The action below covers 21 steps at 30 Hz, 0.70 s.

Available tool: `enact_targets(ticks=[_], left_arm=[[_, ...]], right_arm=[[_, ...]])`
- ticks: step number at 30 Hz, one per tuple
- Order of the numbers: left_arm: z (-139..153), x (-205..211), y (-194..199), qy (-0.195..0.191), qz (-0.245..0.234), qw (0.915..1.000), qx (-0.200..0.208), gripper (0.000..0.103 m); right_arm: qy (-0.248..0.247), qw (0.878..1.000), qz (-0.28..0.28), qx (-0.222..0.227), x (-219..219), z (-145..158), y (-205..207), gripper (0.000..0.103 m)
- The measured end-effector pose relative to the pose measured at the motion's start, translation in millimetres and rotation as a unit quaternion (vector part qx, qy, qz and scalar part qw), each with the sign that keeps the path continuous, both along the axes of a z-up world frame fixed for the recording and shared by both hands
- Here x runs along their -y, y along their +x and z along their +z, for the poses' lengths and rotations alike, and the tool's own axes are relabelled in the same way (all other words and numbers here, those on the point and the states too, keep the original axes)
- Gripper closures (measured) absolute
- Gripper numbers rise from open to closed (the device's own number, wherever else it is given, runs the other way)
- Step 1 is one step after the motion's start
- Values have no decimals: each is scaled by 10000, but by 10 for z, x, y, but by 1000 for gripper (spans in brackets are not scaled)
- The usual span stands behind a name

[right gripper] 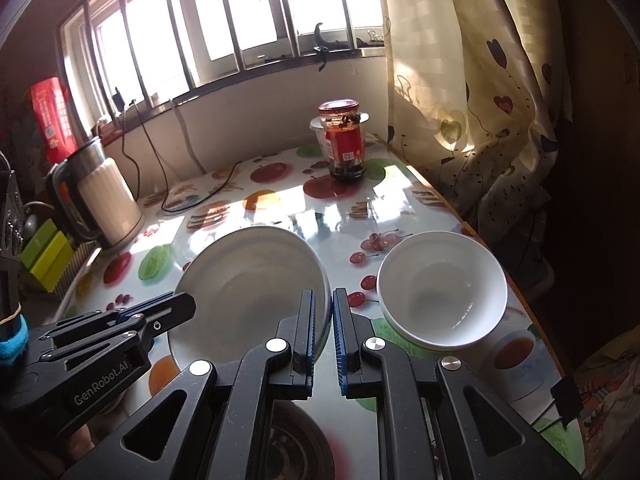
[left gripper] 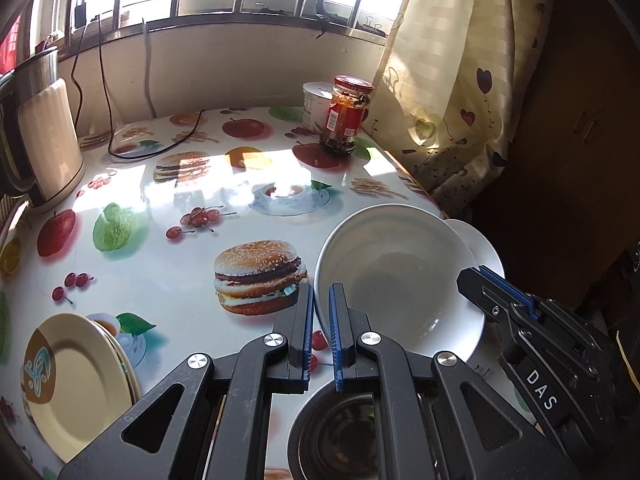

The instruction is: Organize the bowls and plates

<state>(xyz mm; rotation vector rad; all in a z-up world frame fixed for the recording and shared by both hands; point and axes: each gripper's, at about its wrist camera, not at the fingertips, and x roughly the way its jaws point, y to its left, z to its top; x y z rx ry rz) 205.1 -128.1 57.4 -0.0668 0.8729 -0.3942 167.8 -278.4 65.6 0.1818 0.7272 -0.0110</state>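
left gripper point(left gripper: 321, 304): your jaws are clamped on the near-left rim of the big white bowl point(left gripper: 396, 280)
right gripper point(right gripper: 324, 308): clamped on the same bowl's opposite rim
big bowl: held tilted between both grippers, over the table point(left gripper: 168, 264); looks clear of it, hard to confirm
small white bowl point(right gripper: 442, 290): on the table, just right of the big one, near the edge
plates point(left gripper: 76, 376): cream stack, near-left
steel bowl point(left gripper: 332, 432): under your left gripper
far side: kettle point(left gripper: 48, 128), sauce jar point(left gripper: 346, 114)
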Motion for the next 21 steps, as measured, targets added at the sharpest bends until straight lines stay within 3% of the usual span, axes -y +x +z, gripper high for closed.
enact_targets(ticks=[21], left_arm=[[32, -104, -445, -33, -57, 10000, 60, 95]], right_arm=[[1, 9999, -20, 159, -120, 82, -501, 93]])
